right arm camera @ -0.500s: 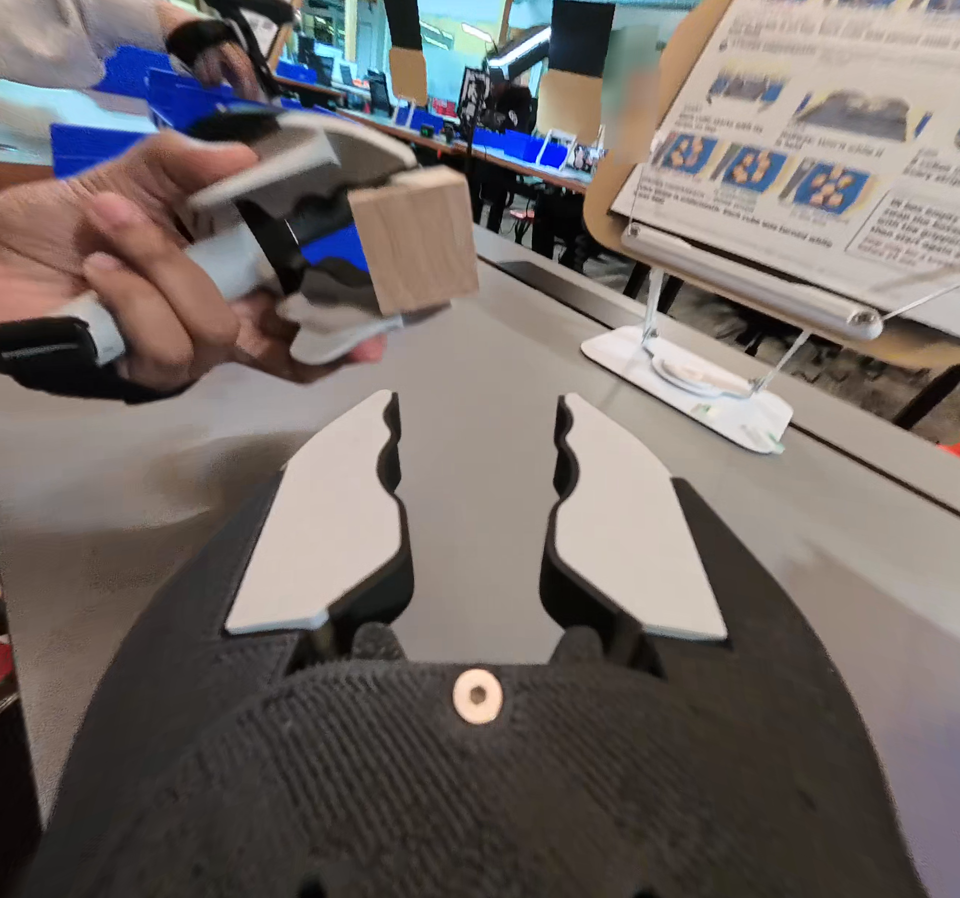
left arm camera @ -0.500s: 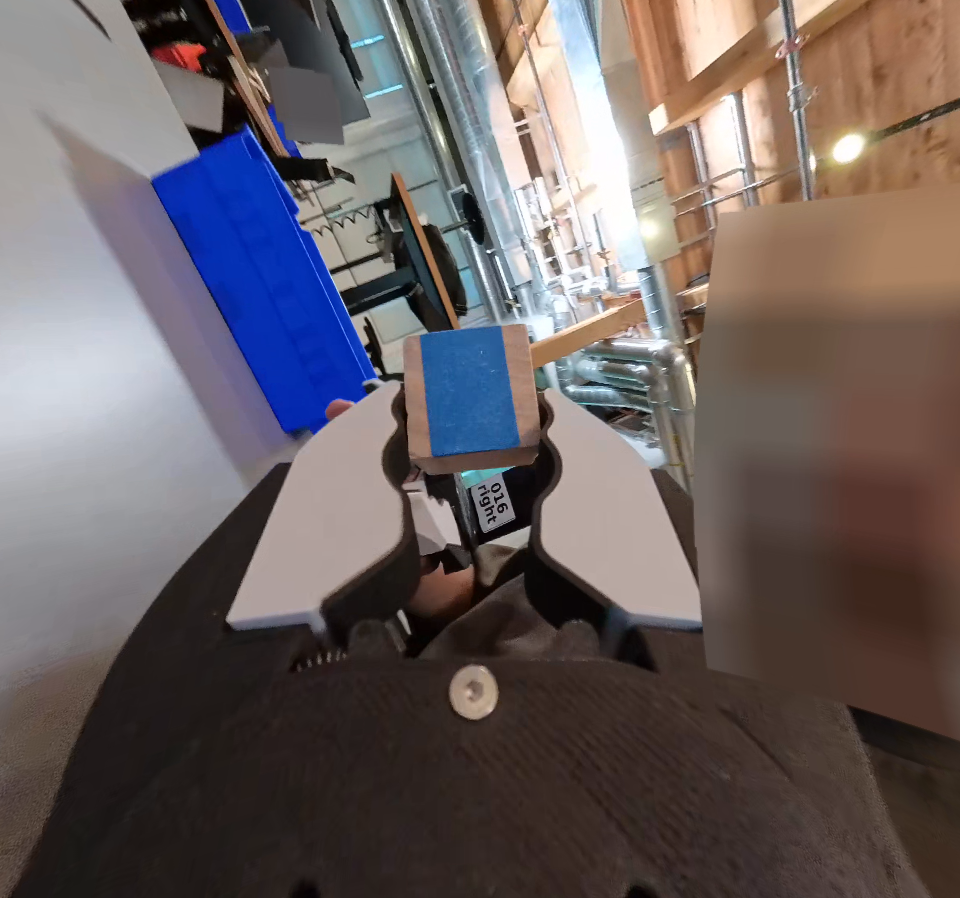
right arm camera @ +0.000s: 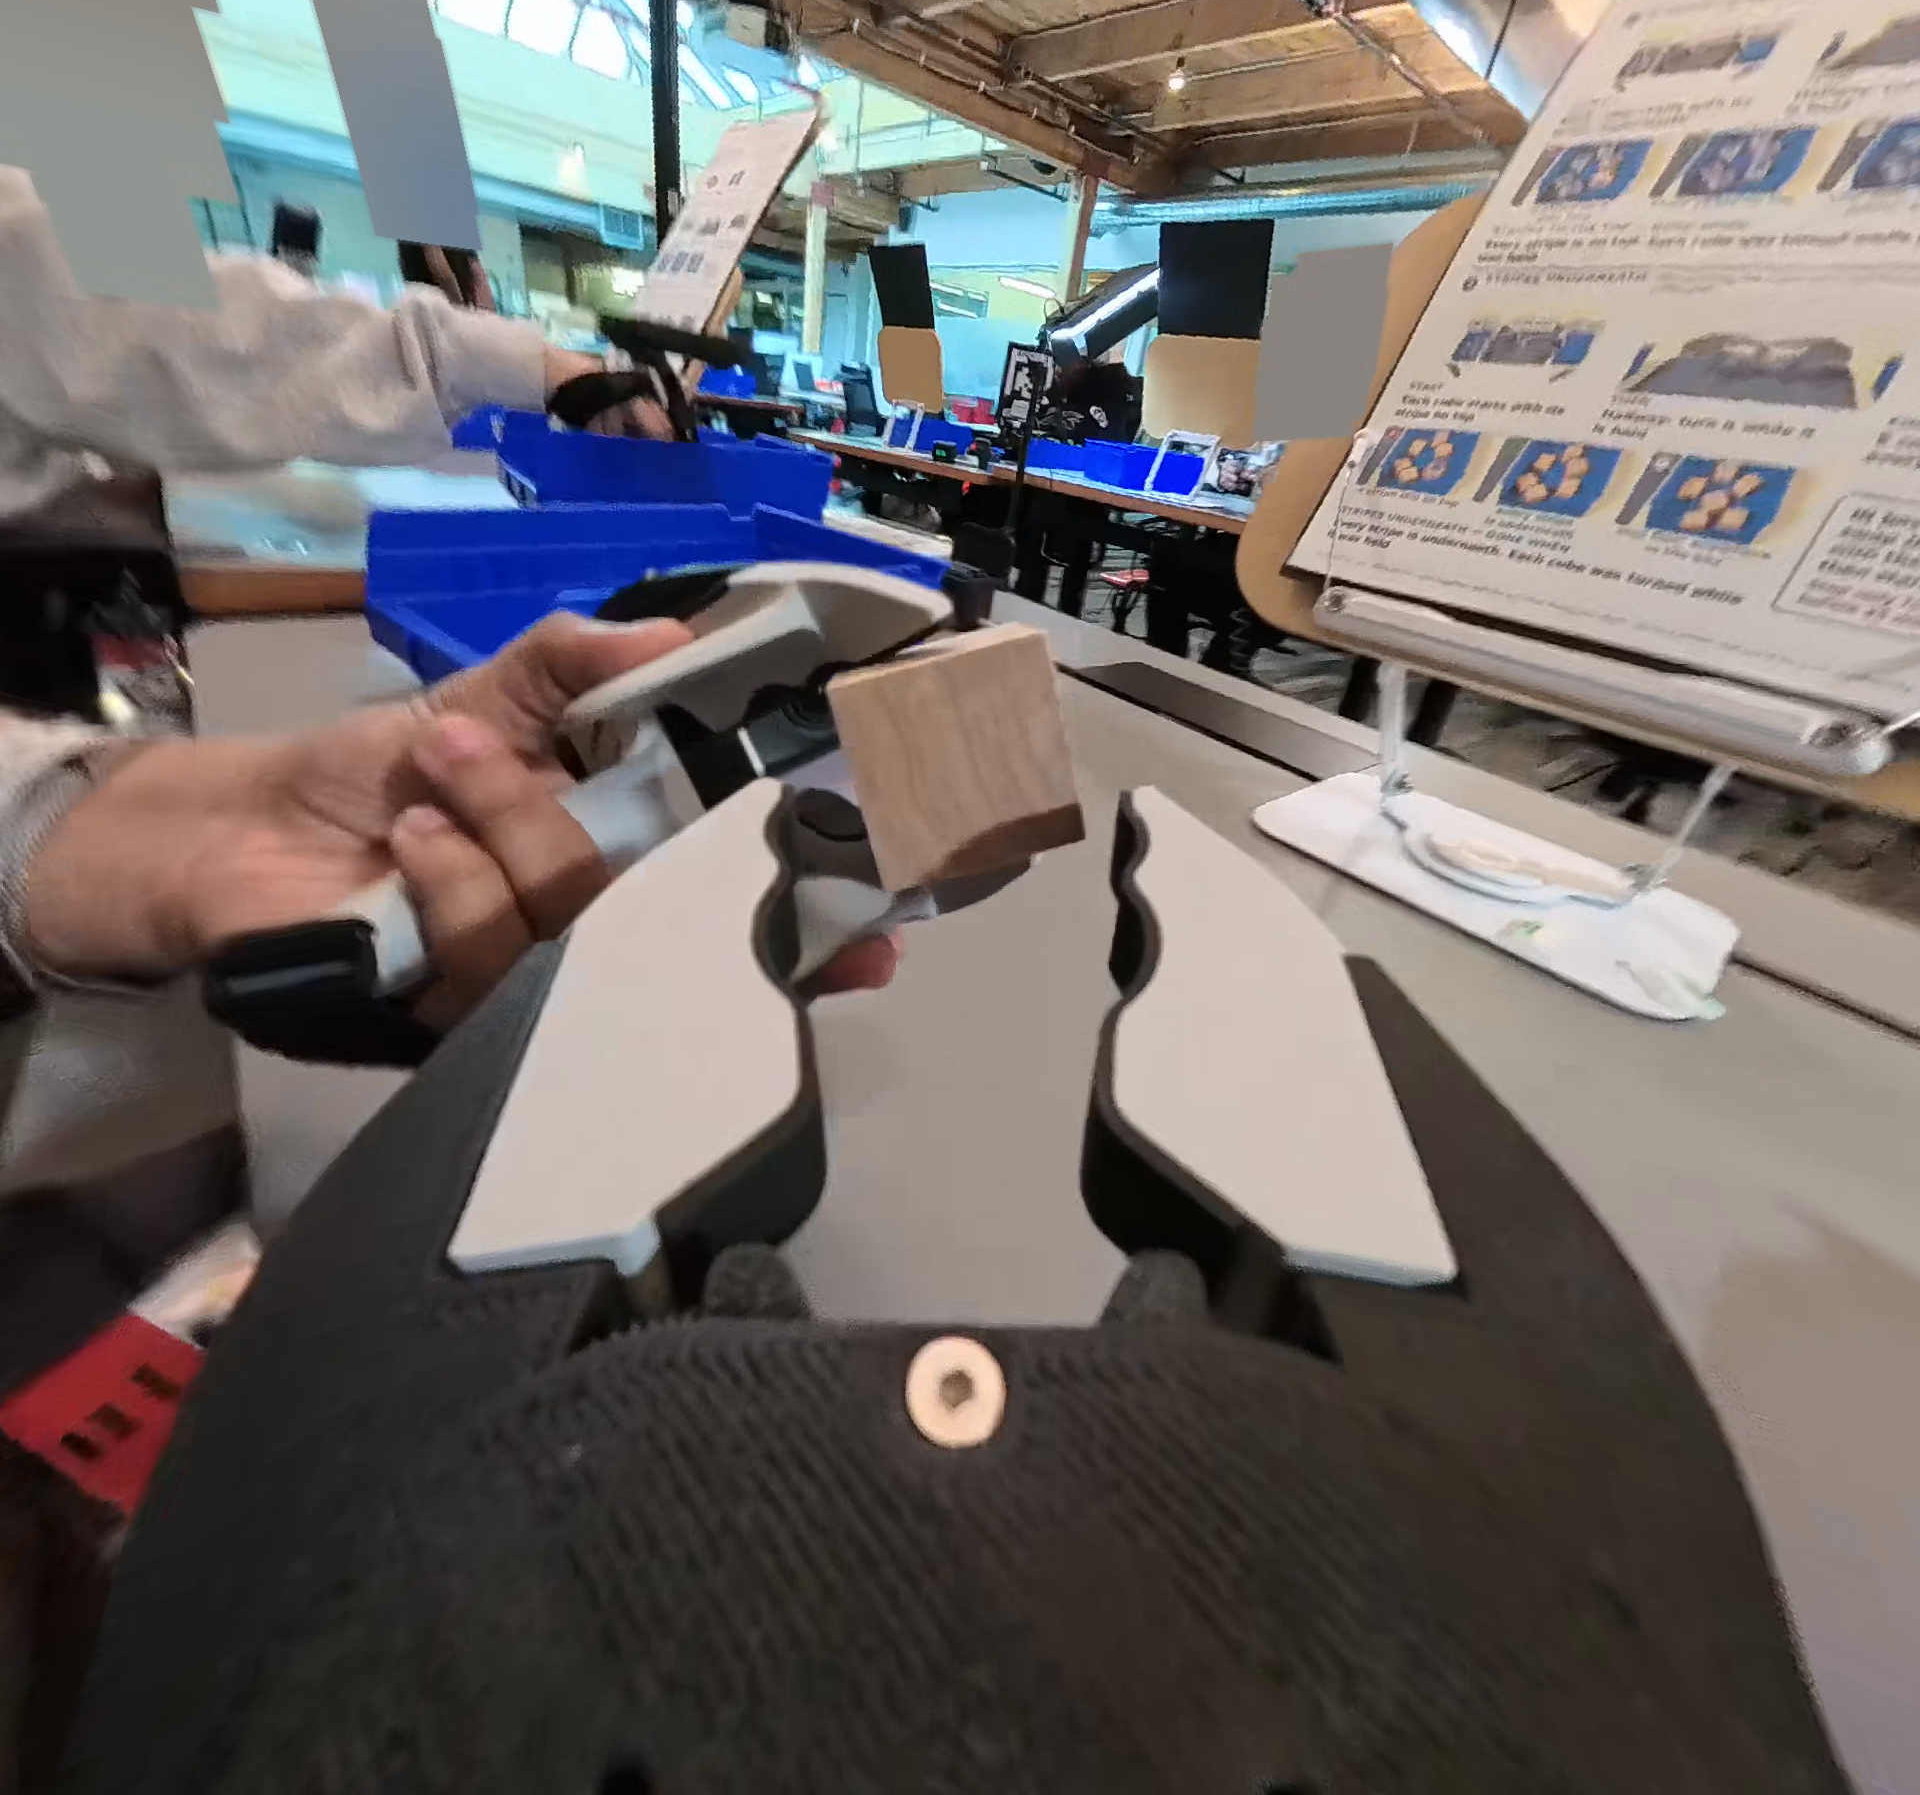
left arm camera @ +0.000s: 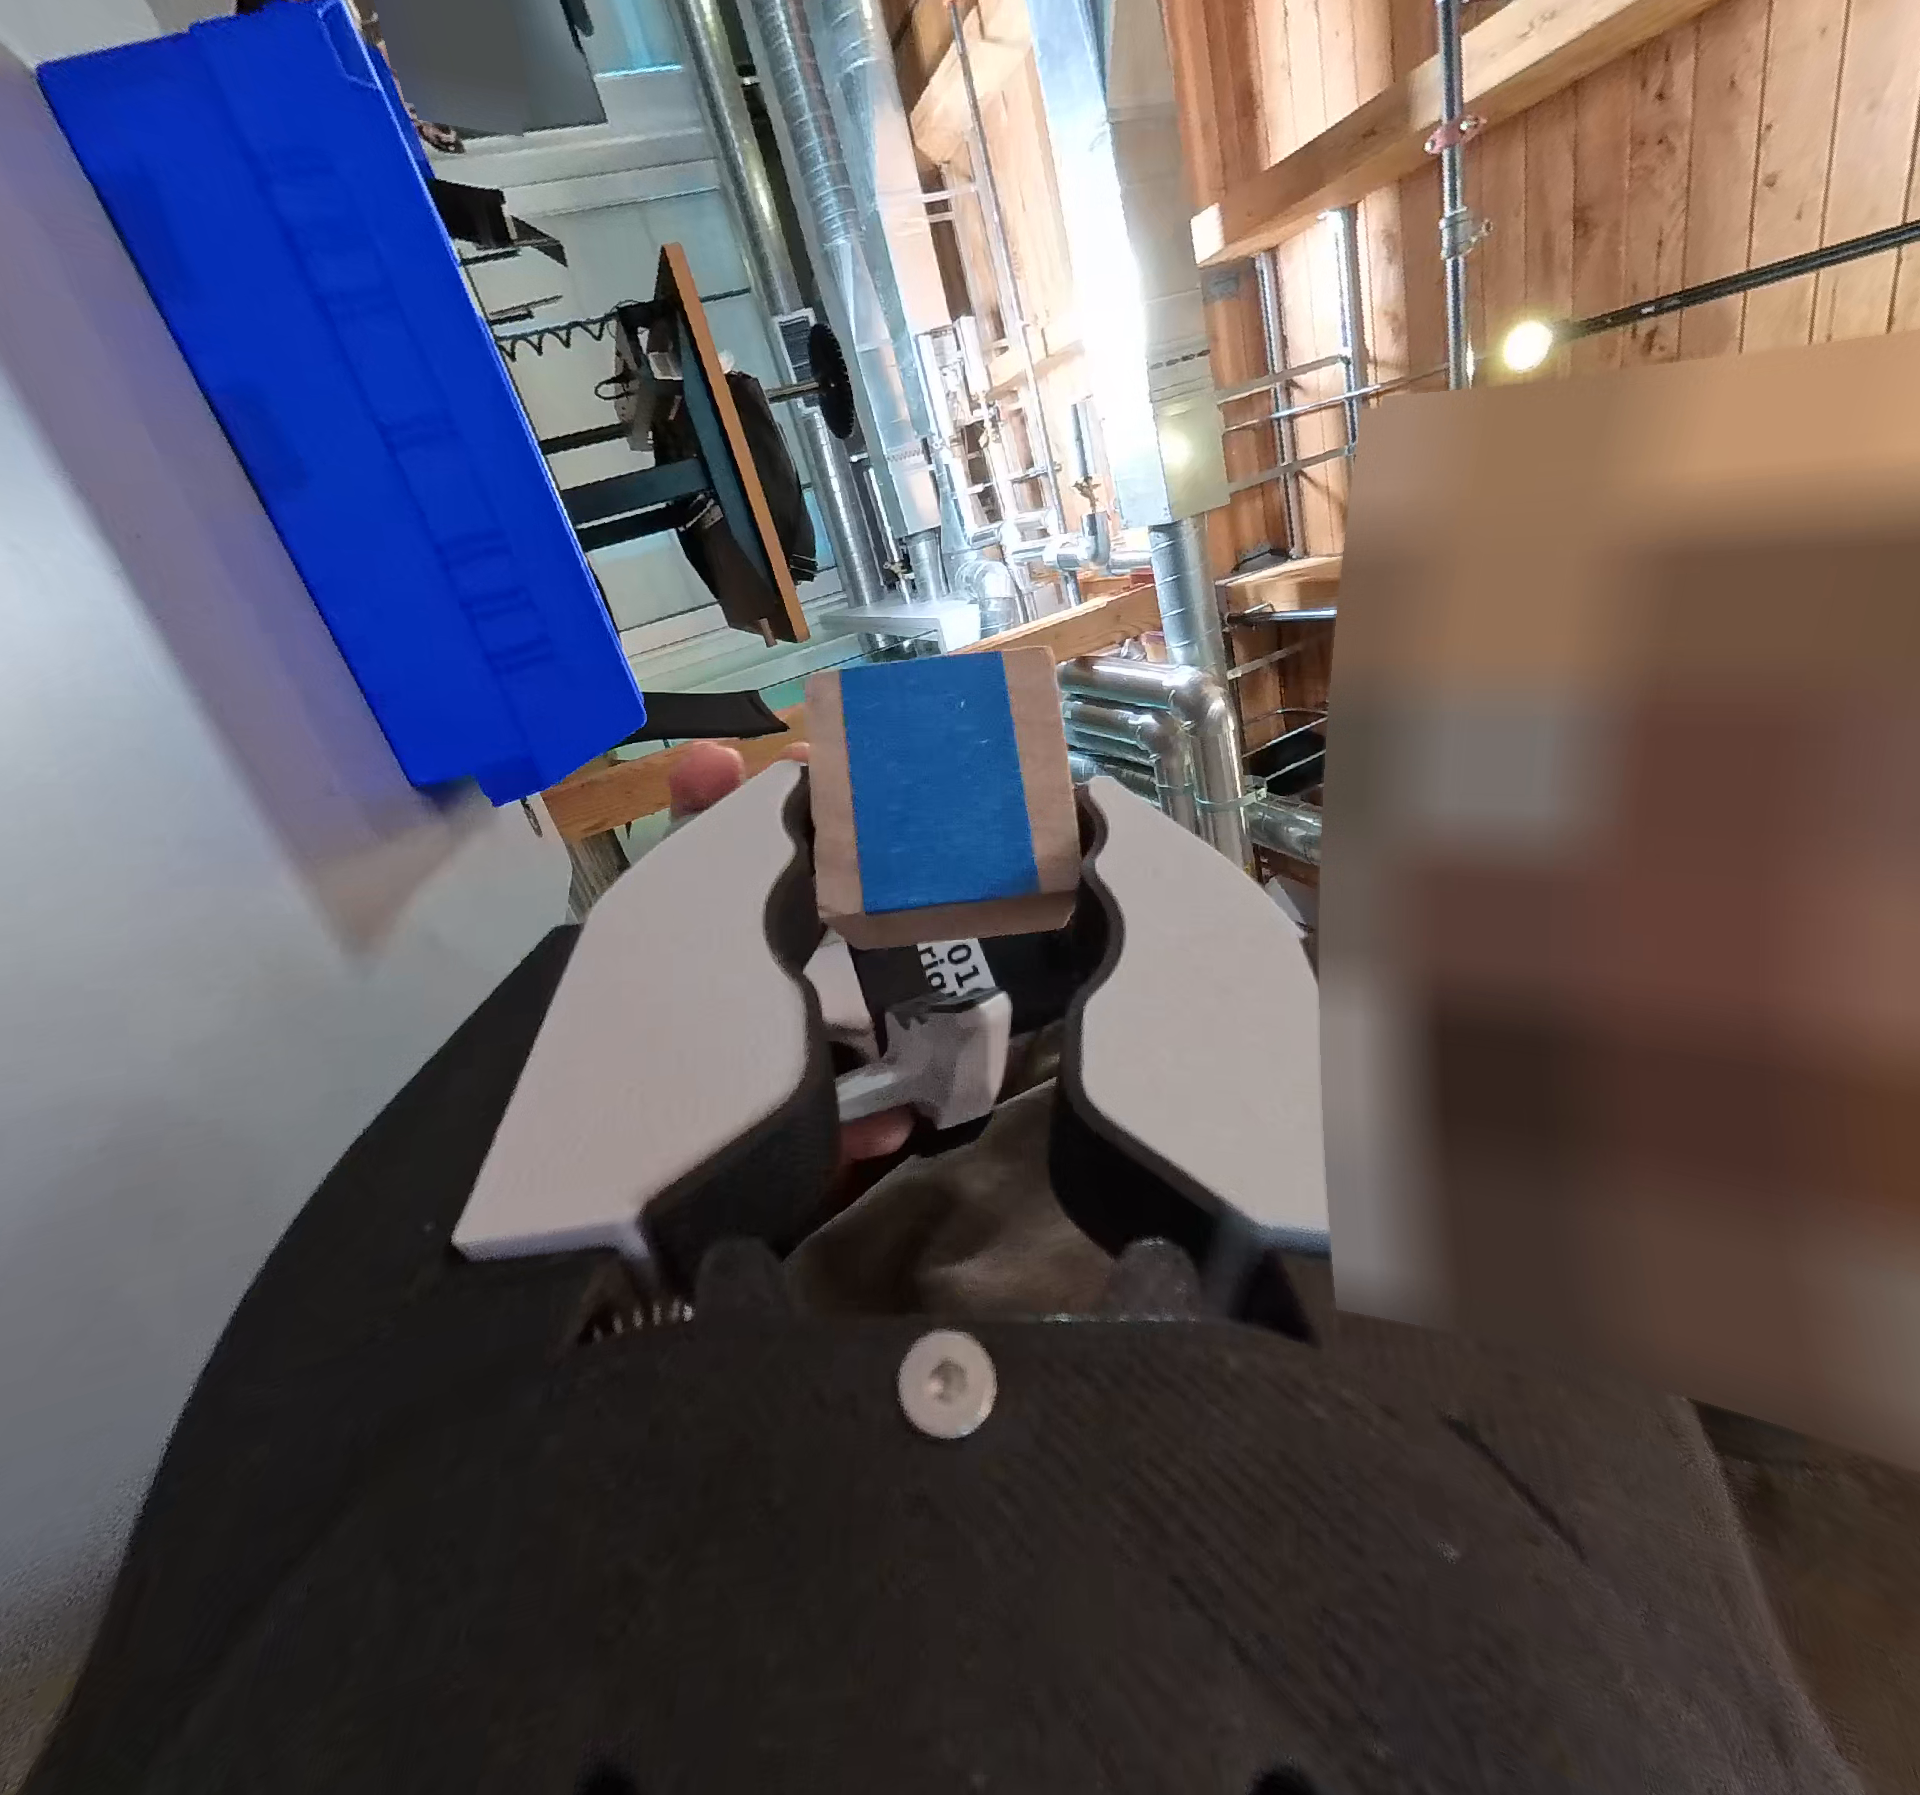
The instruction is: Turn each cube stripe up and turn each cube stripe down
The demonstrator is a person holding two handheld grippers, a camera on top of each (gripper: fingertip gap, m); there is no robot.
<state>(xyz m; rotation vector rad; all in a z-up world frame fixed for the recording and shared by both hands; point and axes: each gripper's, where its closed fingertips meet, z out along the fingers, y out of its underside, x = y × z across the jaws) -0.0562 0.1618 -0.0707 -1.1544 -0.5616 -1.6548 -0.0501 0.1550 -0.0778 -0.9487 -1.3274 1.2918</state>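
Observation:
My left gripper (left arm camera: 940, 810) is shut on a wooden cube (left arm camera: 940, 800) and holds it in the air, rolled onto its side. The cube's blue stripe faces the left wrist camera. In the right wrist view the same cube (right arm camera: 951, 758) shows only plain wood faces, gripped by the left gripper's fingers (right arm camera: 748, 623) from above and below. My right gripper (right arm camera: 951, 800) is open and empty, and the cube hangs just at the gap between its tips without touching them. A right gripper finger (left arm camera: 935, 1059) shows below the cube.
The grey table (right arm camera: 1558, 1226) lies beneath both grippers. A stand (right arm camera: 1507, 872) with an instruction sheet (right arm camera: 1662, 343) is at the right. Blue bins (right arm camera: 582, 550) stand at the far left, one also in the left wrist view (left arm camera: 343, 395). A person's hand (right arm camera: 312, 841) holds the left gripper.
The cube in the left gripper and the open right gripper have come together; the cube was up and to the left of the right fingertips and now sits level with their gap.

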